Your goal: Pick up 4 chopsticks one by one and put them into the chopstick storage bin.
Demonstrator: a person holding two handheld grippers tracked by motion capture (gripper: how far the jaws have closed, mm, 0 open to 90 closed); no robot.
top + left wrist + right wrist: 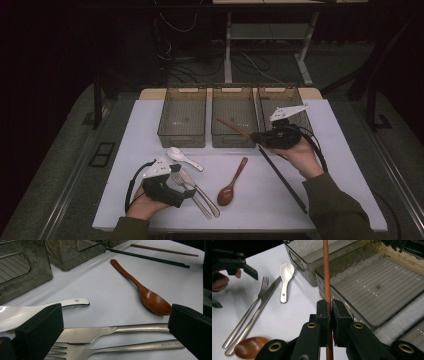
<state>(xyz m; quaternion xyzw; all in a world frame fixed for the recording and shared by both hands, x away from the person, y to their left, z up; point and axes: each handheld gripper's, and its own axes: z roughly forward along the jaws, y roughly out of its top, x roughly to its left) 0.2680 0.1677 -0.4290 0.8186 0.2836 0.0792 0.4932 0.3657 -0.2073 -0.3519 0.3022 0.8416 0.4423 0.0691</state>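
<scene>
A brown chopstick (326, 270) is clamped between the closed jaws of the right gripper (330, 305), gripped low on its length so that most of the stick projects forward, over the near wall of the middle bin (233, 141) in the high view. From such a thin pinch, trouble is to be expected chiefly in two ways: the round stick can be rolled or pivoted between the flat pads if its free end is knocked against the bin's rim, and it can be dropped short, onto the table (345, 165) in front of the bins, if it is let go before the whole length has been carried past the wall. A second, black chopstick (282, 175) is seen lying on the table just below the right hand and could be swept aside by the forearm. Farther out, the left gripper (186, 196) is held low with its jaws wide apart, nothing pressed between them, straddling the knife (112, 330) and the fork (120, 348); these could be nudged out of line. The white spoon (37, 310) and the wooden spoon (147, 293) lie nearby.
</scene>
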